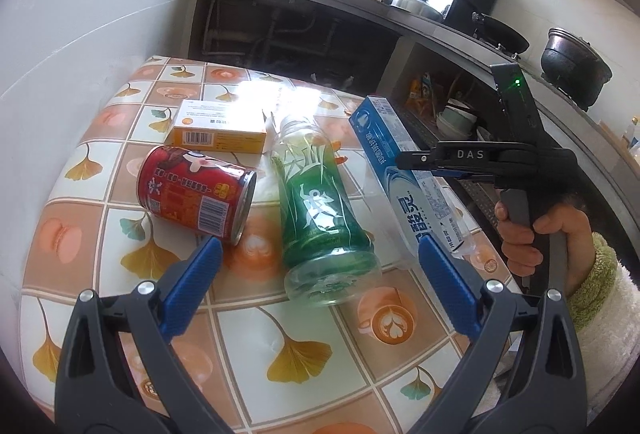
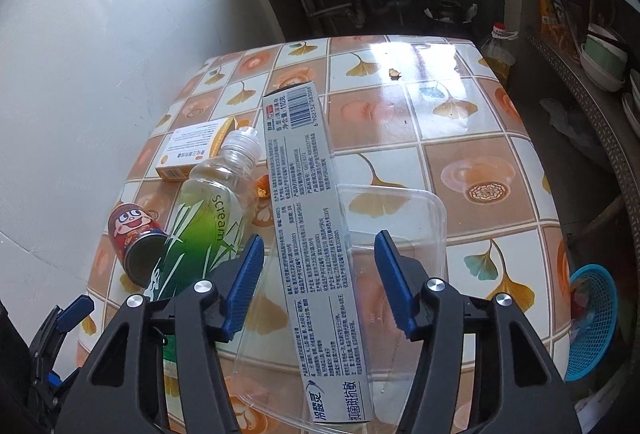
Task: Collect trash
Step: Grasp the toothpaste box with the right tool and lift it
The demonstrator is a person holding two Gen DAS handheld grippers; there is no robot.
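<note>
A long blue-and-white toothpaste box [image 2: 308, 194] lies slanted across a clear plastic tray [image 2: 420, 218] on the tiled tablecloth. My right gripper [image 2: 319, 238] straddles the box, open, with a gap on each side of it. In the left wrist view the right gripper [image 1: 412, 160] hovers over the same box [image 1: 400, 170], with a hand in a green cuff on its handle. A green bottle [image 1: 320, 202] lies on its side between the wide-open pads of my left gripper [image 1: 320, 246], untouched. A red can [image 1: 196, 190] and a small orange box [image 1: 218, 128] lie to the left.
The table [image 2: 460, 122] stands against a white wall on the left. A blue plastic basket [image 2: 592, 314] sits past its right edge, and an oil bottle [image 2: 498, 50] stands on the floor behind. A counter with a wok [image 1: 500, 30] and a pot [image 1: 576, 66] runs along the right.
</note>
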